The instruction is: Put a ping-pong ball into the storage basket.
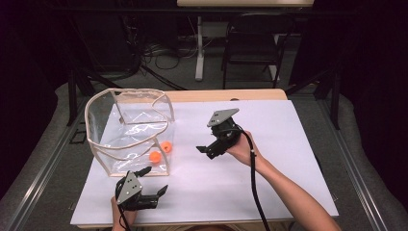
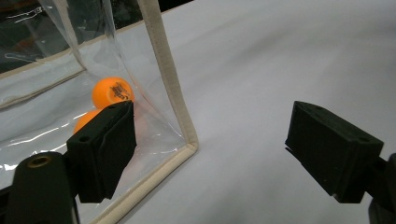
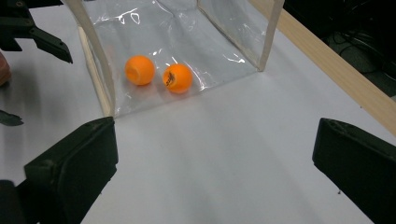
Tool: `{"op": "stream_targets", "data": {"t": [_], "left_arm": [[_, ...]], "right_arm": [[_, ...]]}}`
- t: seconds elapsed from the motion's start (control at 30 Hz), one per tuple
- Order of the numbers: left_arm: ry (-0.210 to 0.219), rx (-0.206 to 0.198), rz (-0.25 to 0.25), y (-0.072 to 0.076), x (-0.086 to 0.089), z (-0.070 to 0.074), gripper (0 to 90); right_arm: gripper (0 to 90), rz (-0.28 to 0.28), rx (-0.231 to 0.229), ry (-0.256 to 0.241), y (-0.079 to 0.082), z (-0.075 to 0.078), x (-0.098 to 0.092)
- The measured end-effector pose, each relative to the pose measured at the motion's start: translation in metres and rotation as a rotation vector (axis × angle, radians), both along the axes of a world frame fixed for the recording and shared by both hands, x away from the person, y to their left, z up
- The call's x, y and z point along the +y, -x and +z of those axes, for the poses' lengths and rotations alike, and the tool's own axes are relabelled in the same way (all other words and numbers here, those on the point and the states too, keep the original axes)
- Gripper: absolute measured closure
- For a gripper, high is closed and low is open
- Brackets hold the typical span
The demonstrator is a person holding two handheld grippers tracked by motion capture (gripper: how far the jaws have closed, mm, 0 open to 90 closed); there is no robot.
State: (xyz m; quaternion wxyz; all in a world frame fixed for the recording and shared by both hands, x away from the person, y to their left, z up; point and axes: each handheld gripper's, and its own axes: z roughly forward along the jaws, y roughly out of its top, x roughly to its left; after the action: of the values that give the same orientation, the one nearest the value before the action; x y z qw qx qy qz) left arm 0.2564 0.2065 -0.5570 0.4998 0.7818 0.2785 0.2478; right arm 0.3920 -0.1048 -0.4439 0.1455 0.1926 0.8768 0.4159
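Observation:
A clear plastic bag (image 1: 126, 126) with cream trim stands at the left of the white table (image 1: 279, 144). Two orange balls (image 1: 155, 156) (image 1: 166, 147) lie inside it near its front right corner. My left gripper (image 1: 154, 180) is open just in front of that corner; in its own view the jaws (image 2: 215, 154) straddle the trimmed corner edge (image 2: 168, 79), with the balls (image 2: 112, 92) behind the clear wall. My right gripper (image 1: 207, 151) is open and empty, right of the bag. Its view (image 3: 215, 163) faces the bag (image 3: 187, 28) and both balls (image 3: 139, 70) (image 3: 177, 77).
The table's wooden far edge (image 1: 231, 95) runs behind the white sheet. A dark chair (image 1: 252, 43) and a table leg (image 1: 199, 48) stand on the floor beyond. Bare white surface stretches right of the right gripper. The left gripper (image 3: 42, 88) shows at the right gripper view's upper left.

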Motion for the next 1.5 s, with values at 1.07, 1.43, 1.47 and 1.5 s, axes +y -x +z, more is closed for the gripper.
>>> {"op": "stream_targets", "data": {"t": [1.07, 1.43, 1.47, 1.5], "left_arm": [[-0.004, -0.001, -0.001, 0.0, 0.0, 0.0, 15.9], [-0.003, -0.001, 0.0, 0.0, 0.0, 0.0, 15.9], [-0.003, -0.001, 0.0, 0.0, 0.0, 0.0, 15.9], [-0.004, -0.001, 0.0, 0.0, 0.0, 0.0, 15.9]], "right_arm": [[0.0, -0.044, 0.002, 0.011, 0.025, -0.028, -0.038], [0.0, -0.058, 0.005, 0.007, 0.035, -0.036, -0.051], [0.0, -0.063, 0.004, 0.007, 0.035, -0.037, -0.052], [0.0, -0.067, 0.007, 0.005, 0.036, -0.038, -0.054]]}}
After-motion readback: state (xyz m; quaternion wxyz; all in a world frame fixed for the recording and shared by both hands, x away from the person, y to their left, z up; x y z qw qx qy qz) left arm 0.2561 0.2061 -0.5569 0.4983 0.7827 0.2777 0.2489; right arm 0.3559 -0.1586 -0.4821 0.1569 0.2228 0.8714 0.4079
